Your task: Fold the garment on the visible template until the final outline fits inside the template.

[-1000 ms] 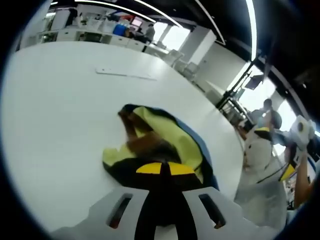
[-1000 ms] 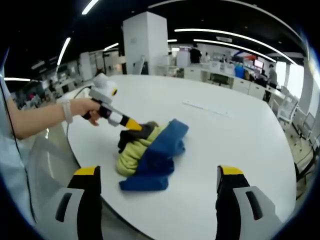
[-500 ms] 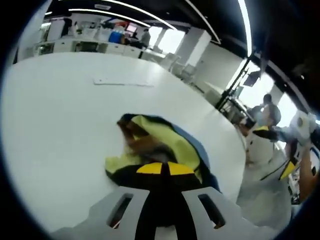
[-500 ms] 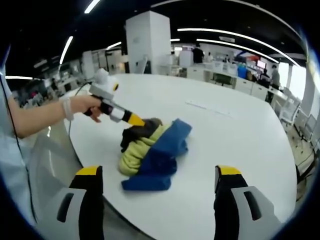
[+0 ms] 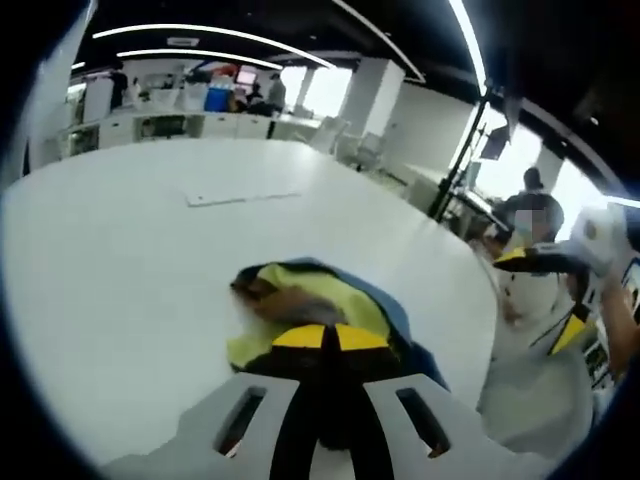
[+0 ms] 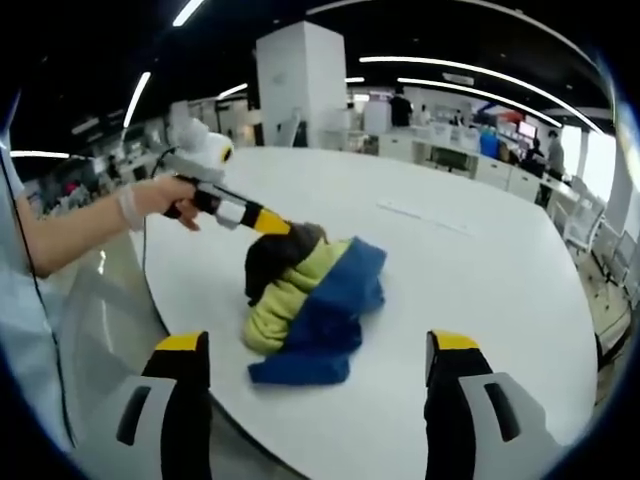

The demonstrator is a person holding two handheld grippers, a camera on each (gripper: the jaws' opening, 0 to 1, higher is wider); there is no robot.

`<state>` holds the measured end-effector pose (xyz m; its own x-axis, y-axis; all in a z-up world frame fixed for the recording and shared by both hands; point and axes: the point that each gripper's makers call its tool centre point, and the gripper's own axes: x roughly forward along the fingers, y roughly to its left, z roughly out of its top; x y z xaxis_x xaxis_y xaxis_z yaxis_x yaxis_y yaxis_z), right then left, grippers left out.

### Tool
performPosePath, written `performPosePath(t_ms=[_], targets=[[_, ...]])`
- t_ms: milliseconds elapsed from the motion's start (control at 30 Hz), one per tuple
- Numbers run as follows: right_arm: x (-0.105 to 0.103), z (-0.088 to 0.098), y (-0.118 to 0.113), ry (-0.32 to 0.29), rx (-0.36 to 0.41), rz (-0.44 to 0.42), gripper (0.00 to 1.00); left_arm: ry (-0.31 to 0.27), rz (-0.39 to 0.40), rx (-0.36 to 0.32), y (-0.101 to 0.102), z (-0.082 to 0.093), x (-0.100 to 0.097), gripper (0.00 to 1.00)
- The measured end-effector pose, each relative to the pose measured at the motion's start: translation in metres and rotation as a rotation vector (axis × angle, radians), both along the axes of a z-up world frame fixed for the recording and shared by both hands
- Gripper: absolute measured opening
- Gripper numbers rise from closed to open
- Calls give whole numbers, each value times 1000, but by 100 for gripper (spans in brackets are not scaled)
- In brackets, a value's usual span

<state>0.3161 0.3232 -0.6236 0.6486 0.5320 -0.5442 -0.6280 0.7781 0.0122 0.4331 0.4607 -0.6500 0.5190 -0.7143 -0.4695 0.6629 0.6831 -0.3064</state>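
The garment (image 6: 305, 300) is sitting in a crumpled heap on the white table (image 6: 480, 270), near the edge closest to the person (yellow, blue and dark cloth all bunched together). The left gripper (image 6: 272, 224) is pinching the dark fabric at the heap's top, jaws closed on it. The right gripper (image 6: 312, 370) is hanging short of the heap, jaws wide apart. No fold looks made; spreading and folding all remain.
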Motion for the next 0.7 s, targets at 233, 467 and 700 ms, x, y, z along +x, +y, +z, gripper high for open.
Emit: performPosePath(t_ms=[233, 467, 700], targets=[[2, 3, 6, -7, -1, 20, 86, -27, -18, 9, 3, 12, -7, 0], [3, 6, 10, -14, -7, 35, 86, -52, -30, -15, 7, 29, -11, 0], [4, 10, 12, -27, -14, 39, 88, -77, -74, -44, 7, 43, -22, 0]])
